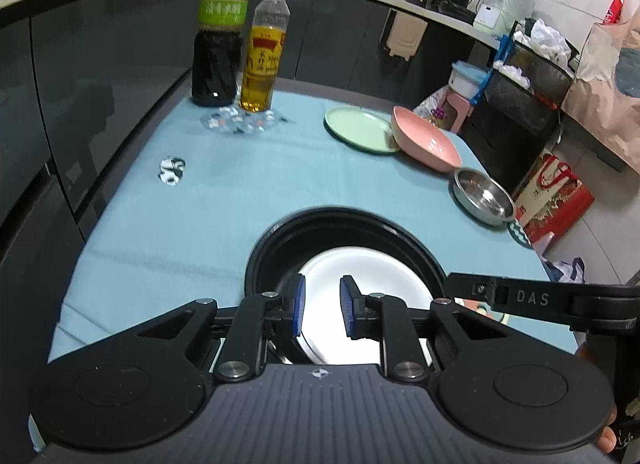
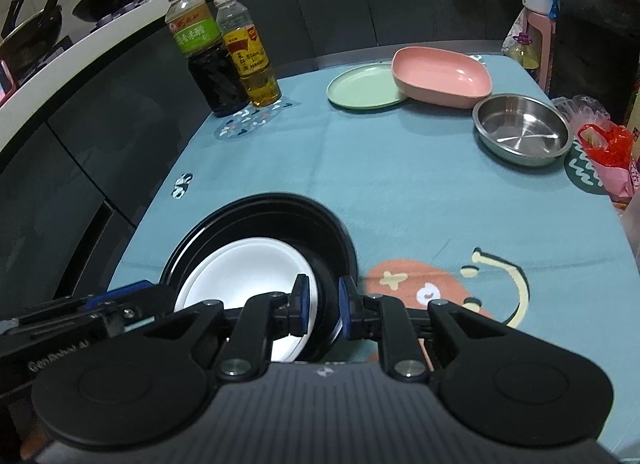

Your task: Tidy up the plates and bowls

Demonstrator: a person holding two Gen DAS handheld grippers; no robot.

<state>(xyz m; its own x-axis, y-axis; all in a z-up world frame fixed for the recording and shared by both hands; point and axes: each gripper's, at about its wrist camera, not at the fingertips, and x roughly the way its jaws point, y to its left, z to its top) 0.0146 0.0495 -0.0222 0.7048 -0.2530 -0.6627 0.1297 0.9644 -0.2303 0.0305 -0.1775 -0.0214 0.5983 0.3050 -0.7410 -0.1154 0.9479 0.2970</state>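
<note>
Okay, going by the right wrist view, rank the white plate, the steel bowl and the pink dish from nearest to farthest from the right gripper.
From the right gripper:
1. White plate, just ahead, inside the black plate.
2. Steel bowl, ahead on the right.
3. Pink dish, at the far edge, resting on the green plate's rim.

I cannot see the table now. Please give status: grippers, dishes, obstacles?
Left gripper open above white plate. Right gripper open astride black bowl rim. Green plate, pink dish, steel bowl waiting. Nothing blocking.
</note>
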